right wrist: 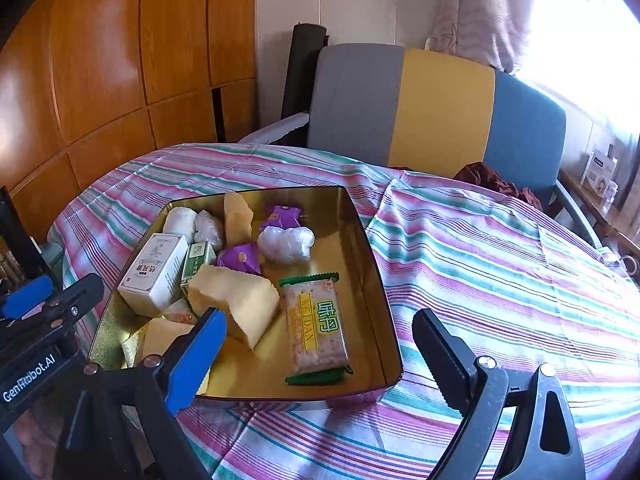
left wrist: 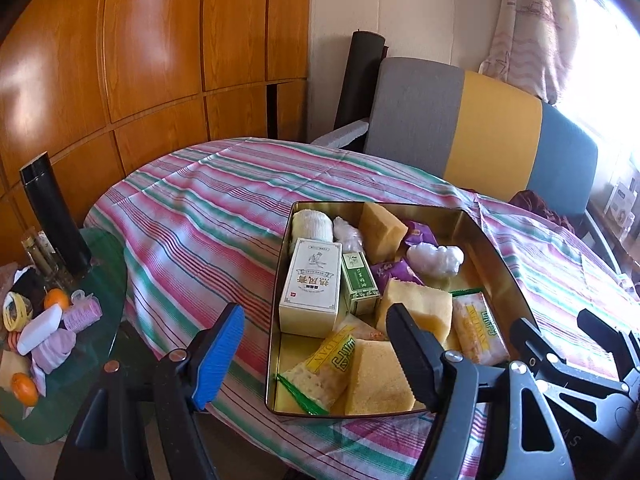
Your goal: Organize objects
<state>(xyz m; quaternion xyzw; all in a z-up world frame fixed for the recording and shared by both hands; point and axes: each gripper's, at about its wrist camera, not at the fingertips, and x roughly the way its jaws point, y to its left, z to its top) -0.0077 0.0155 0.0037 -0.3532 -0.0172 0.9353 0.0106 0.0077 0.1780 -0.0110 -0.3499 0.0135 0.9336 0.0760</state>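
Both grippers' fingers [left wrist: 224, 356] [right wrist: 200, 354] apart over striped tablecloth [right wrist: 480, 260], gold tin [right wrist: 360, 248], tricolour chair [right wrist: 440, 108], perhaps curtains [right wrist: 480, 12] beyond.

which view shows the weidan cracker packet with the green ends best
The right wrist view: the cracker packet lies fully exposed on the bare floor of the gold tin, label readable. The left wrist view shows it foreshortened at the tin's right side, beside a sponge.

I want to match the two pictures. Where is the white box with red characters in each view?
Left wrist view: the white box lies at centre, along the gold tin's left wall.
Right wrist view: the white box is left of centre, against the same wall.
Shared landmark: the small green box beside it.
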